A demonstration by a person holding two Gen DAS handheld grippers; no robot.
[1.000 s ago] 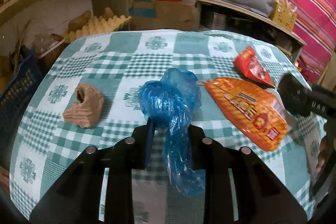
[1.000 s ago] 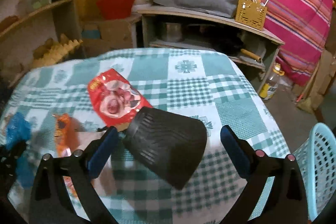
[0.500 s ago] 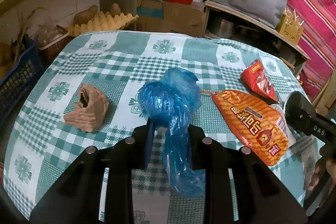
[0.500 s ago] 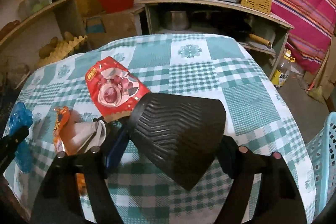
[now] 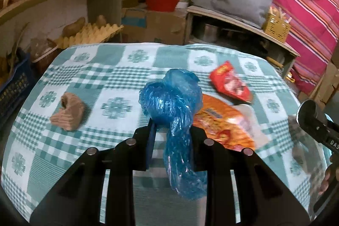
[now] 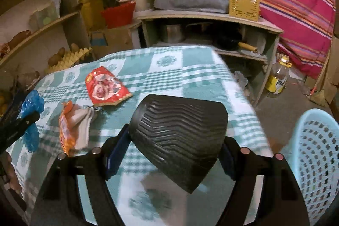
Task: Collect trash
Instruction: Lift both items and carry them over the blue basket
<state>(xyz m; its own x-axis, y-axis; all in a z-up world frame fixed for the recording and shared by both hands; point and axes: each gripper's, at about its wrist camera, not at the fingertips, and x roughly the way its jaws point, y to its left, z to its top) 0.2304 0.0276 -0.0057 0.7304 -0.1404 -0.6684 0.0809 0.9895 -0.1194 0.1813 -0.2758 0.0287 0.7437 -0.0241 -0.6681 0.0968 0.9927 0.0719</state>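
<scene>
L gripper (image 5: 172,130) clamps blue bag (image 5: 173,103) off the table & R gripper (image 6: 175,141) pinches black cup (image 6: 180,135) by its sides, prob both headed for basket (image 6: 317,154).

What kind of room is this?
Probably a home kitchen or pantry corner: potatoes on an egg tray, a cooking pot in the shelf unit, and a checked tablecloth strewn with wrappers.
</scene>
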